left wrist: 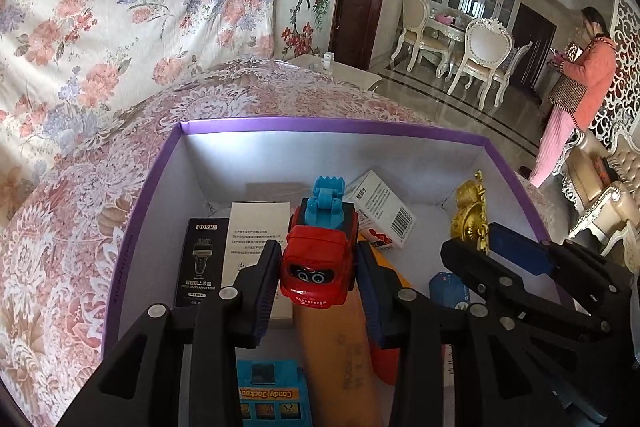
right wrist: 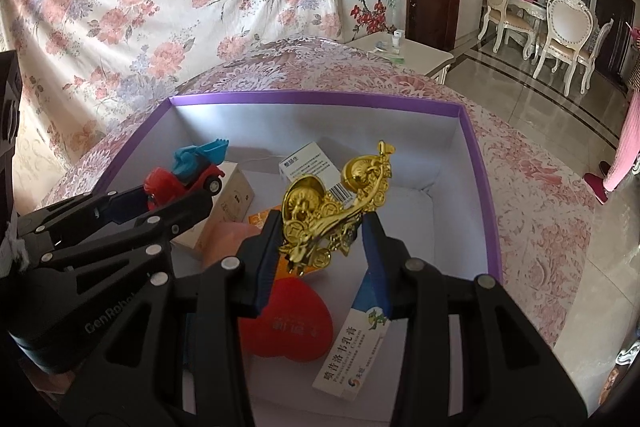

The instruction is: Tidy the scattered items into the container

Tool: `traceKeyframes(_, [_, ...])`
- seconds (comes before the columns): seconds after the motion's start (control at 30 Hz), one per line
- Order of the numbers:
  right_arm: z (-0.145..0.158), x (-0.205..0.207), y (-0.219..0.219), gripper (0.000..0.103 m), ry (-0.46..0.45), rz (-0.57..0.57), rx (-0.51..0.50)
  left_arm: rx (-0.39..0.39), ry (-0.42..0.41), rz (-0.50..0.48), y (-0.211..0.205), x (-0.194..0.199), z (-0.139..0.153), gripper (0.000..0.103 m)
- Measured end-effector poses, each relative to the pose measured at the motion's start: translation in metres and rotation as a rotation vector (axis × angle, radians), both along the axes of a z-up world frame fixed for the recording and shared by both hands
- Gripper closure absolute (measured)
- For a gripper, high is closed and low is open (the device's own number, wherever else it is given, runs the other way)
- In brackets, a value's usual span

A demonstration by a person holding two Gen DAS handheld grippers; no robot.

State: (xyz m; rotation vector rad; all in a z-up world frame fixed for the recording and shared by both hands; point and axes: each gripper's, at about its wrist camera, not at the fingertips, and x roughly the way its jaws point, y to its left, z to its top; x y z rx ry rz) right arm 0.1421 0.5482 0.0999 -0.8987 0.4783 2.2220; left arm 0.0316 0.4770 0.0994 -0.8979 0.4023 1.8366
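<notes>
The left gripper [left wrist: 318,263] clamps a red toy truck [left wrist: 318,259] over the purple box [left wrist: 320,126].

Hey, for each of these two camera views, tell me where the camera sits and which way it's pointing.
Left wrist: sits on the left tool, looking forward and down into the purple box; the tool is shut on the red toy car, with the right tool at the right edge.
Right wrist: sits on the right tool, looking down into the same box; the tool is shut on the gold ornament, with the left tool at left.
Shared: box, car, ornament, both tools.
</notes>
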Motion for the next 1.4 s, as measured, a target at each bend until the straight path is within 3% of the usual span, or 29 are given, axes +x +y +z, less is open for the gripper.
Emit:
traceKeyframes(0.63, [0.001,0.001,0.0,0.055,0.002,-0.016,-0.002,-0.001,0.011,0.017,-0.002,0.0,0.001,0.064])
traceKeyframes(1.4, [0.002,0.002,0.0,0.055,0.026,-0.02,-0.004,0.065,0.021,0.041,-0.01,0.001,0.005,0.064])
